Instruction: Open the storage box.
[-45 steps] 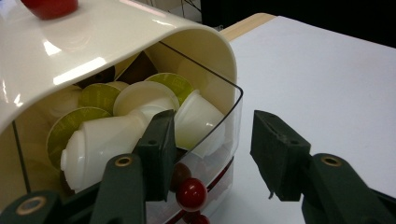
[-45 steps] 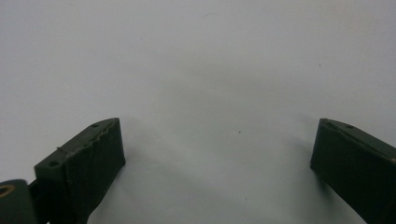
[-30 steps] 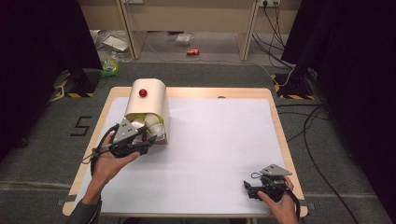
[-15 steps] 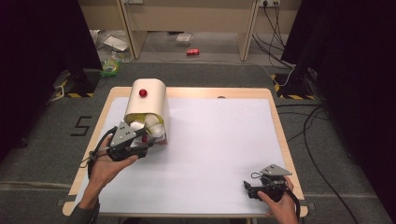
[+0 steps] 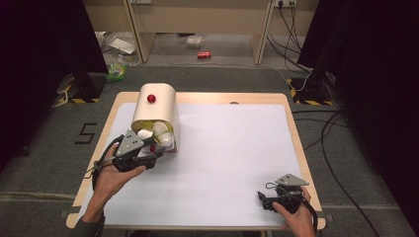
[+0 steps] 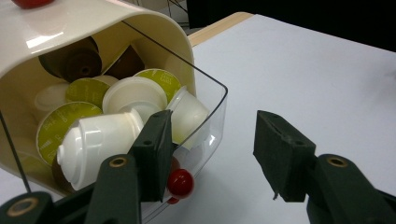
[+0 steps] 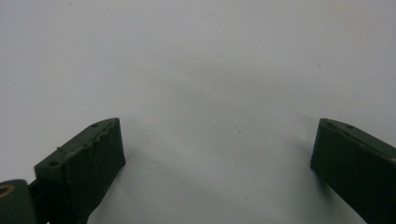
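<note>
container, cream, lying on its side at upper left of the high view, clear drawer pulled out toward the left gripper and full of capsules, white, green-lidded and brown. red knob on the drawer front, just beside the left jaw in the left gripper view.

left gripper: jaws have just been opening; nothing pressed between the pads now, the knob and drawer rim lying off to one side. against the earlier high views the drawer sits further out from the shell. judged: the pull is done and the knob released, so the capsules are now reachable.

right gripper: lower right of the high view, jaws wide apart over bare white mat, holding nothing.

edges and room: container close to the table's left edge; little margin there. centre and right of the mat lie open, well apart from the drawer, free for setting capsules down.
</note>
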